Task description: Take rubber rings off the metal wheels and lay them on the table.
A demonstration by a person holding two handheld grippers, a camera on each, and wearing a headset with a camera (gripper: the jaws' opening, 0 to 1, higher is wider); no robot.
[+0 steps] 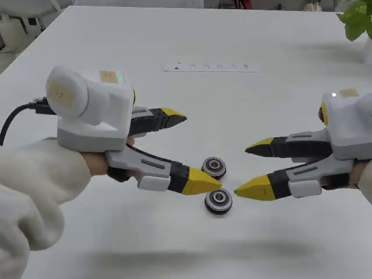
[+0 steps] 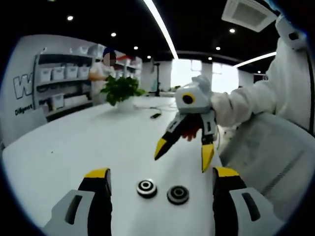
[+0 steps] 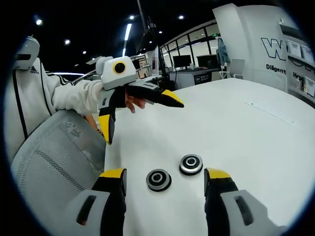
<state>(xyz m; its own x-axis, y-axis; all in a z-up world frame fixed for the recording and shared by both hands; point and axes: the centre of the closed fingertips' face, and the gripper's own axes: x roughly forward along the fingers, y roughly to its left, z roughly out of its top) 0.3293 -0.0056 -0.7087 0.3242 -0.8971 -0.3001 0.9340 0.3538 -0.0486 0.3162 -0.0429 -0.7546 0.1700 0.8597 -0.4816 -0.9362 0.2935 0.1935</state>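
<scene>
Two small metal wheels with black rubber rings lie flat on the white table (image 1: 174, 40): a farther wheel (image 1: 214, 167) (image 2: 146, 188) (image 3: 191, 164) and a nearer wheel (image 1: 218, 201) (image 2: 177, 194) (image 3: 159, 180). From the left, my left gripper (image 1: 202, 151) (image 2: 161, 173) (image 3: 145, 122) stands open, its lower jaw tip just left of the wheels. My right gripper (image 1: 241, 170) (image 2: 182, 160) (image 3: 165, 173) faces it from the right, also open, its lower tip close to the nearer wheel. Neither holds anything.
A flat white strip (image 1: 209, 67) lies at the table's far middle. A potted plant (image 1: 357, 20) (image 2: 120, 89) stands at the far right corner. A black cable (image 1: 14, 119) trails from the left gripper. A grey mesh chair (image 3: 54, 152) sits at the near edge.
</scene>
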